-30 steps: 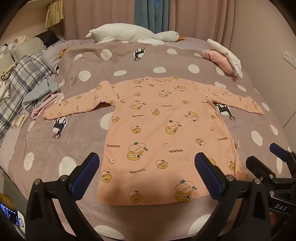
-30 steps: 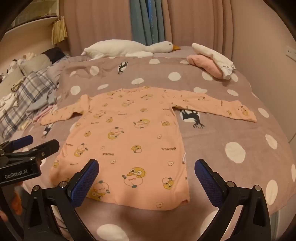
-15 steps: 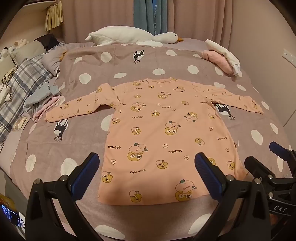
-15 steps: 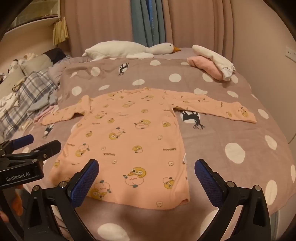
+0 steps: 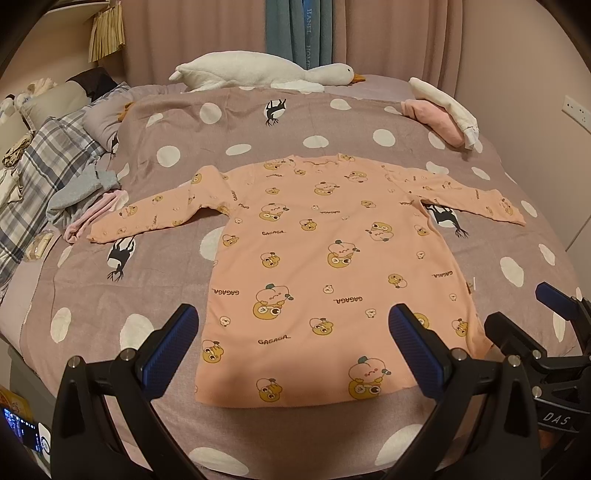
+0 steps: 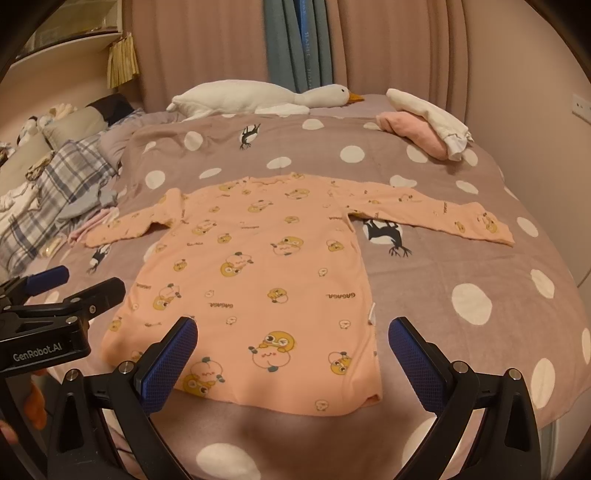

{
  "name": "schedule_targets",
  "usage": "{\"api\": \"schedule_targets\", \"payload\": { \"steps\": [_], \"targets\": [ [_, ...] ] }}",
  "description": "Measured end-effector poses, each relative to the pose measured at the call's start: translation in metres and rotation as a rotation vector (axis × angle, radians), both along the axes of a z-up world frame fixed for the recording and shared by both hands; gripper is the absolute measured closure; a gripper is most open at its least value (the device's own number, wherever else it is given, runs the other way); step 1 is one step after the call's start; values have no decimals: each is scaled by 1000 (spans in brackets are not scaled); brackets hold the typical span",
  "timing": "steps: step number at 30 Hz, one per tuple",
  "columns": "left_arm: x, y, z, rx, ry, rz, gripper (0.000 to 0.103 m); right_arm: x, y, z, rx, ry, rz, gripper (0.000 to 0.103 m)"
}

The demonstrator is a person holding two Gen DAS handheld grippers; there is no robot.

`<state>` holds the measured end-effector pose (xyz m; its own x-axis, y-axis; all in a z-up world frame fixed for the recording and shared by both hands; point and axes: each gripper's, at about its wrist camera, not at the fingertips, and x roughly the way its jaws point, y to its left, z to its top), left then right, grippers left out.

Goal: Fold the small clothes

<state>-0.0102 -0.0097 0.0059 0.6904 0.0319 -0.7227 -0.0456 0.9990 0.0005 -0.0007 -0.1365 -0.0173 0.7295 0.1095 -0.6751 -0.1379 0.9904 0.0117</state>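
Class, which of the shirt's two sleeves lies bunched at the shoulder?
The sleeve beside the grey and pink clothes; the other sleeve lies flat.

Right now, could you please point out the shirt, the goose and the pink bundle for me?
shirt [image 5: 325, 266], left wrist view, middle of its front.
goose [image 6: 240, 96], right wrist view, its white body.
pink bundle [image 6: 413, 131], right wrist view, its pink folded side.

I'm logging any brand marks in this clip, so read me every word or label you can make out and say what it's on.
"GAGAGA." printed repeatedly on the peach long-sleeved cartoon-print top.
"GenRobot.AI" on the black body of the left gripper.
"DAS" on the black body of the right gripper.
Vertical lettering on the teal curtain: blurred, not reliably readable.
Small lit screen at lower left: too small to read.
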Motion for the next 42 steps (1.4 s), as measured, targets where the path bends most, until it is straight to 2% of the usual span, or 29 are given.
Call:
{"api": "schedule_targets", "payload": {
  "steps": [42],
  "targets": [
    [2, -6, -5, 5, 13, -7, 0, 0, -2, -2, 4, 1, 0, 1]
  ]
}}
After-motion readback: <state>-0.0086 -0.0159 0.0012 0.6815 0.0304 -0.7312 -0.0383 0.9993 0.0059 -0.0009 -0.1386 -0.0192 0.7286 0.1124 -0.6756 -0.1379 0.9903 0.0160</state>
